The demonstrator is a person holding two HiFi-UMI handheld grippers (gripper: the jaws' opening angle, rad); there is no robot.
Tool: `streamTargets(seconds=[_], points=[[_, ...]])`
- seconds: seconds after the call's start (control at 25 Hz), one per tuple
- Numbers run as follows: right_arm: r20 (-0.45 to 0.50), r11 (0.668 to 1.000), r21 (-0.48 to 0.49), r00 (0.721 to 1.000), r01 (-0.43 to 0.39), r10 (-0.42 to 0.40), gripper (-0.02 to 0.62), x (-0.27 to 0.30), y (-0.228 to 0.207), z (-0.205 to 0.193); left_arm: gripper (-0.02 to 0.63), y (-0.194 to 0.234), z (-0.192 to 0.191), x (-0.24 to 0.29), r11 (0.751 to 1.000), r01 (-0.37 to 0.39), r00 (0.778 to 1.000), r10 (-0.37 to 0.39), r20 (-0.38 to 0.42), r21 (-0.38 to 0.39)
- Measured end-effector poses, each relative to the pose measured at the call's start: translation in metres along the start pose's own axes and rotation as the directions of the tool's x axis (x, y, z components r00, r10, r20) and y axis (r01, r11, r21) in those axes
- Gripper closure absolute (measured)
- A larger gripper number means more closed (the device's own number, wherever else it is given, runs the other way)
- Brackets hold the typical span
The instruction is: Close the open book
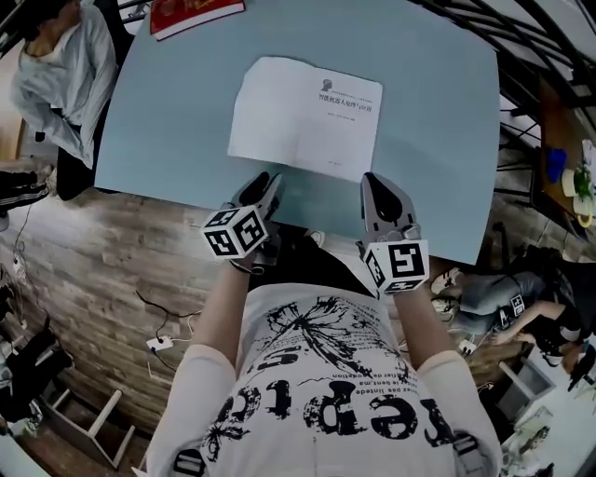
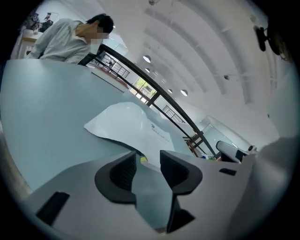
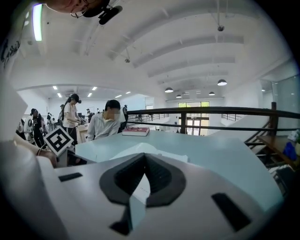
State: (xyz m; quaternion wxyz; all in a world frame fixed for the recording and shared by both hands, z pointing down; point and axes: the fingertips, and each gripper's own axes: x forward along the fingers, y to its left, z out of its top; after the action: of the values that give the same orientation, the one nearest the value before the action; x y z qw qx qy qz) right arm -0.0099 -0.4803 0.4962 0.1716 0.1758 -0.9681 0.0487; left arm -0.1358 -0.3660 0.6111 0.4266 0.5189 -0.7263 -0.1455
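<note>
Closest to the head camera, a white T-shirt (image 1: pixel 317 373) printed with black lettering and a leaf-like figure is seen, and two bare forearms are stretched forward from it.

A gripper is carried by each hand, each topped by a cube with black-and-white square markers. The left gripper (image 1: pixel 267 180) is held with its jaws spread. In the left gripper view only the bare tabletop is seen in the gap between the ribbed dark pads, and nothing is pinched. The right gripper (image 1: pixel 376 181) is held with its jaws pressed together at the tips, with nothing gripped between them.

The open book (image 1: pixel 303 116) is laid flat, pages up, on the pale blue table (image 1: pixel 438 112), towards its near side. Both gripper tips are placed just beside the book's near edge, the left by the left page and the right by the near right corner. Whether either tip touches the paper cannot be made out. The pages are plain white and matte, with a small block of print on the right page, and a shallow hump is formed at the spine.

A red closed book (image 1: pixel 191 14) is seen well apart at the far edge of the smooth tabletop, and a seated person (image 1: pixel 60 70) in a pale shirt is placed beyond the far left corner. A wooden plank floor (image 1: pixel 112 261) is visible below.
</note>
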Motion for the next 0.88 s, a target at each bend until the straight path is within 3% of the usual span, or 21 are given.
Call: streamTargets(seconds=[0.32,0.52,0.8,0.88], points=[[-0.042,1.000,-0.020,0.999,-0.009,0.008,0.584,0.016,0.003,-0.019,0.434,0.035,0.007,0.030,0.984,-0.009,0.999,0.015,0.030,-0.180],[-0.052,0.999,-0.040,0.999,-0.010,0.008,0.584,0.021,0.007,-0.023,0.437,0.037,0.015,0.040,0.949,0.037,0.998,-0.020,0.058,-0.312],[-0.069,0.998,-0.061,0.997,0.012,-0.016,0.584,0.018,0.005,-0.025,0.554,0.043,0.017,0.040,0.882,0.068,0.993,-0.016,0.115,-0.467],[-0.081,0.998,-0.062,0.996,0.024,-0.029,0.584,0.014,0.001,-0.025,0.571,0.039,0.018,0.037,0.880,0.077,0.991,-0.016,0.132,-0.469]])
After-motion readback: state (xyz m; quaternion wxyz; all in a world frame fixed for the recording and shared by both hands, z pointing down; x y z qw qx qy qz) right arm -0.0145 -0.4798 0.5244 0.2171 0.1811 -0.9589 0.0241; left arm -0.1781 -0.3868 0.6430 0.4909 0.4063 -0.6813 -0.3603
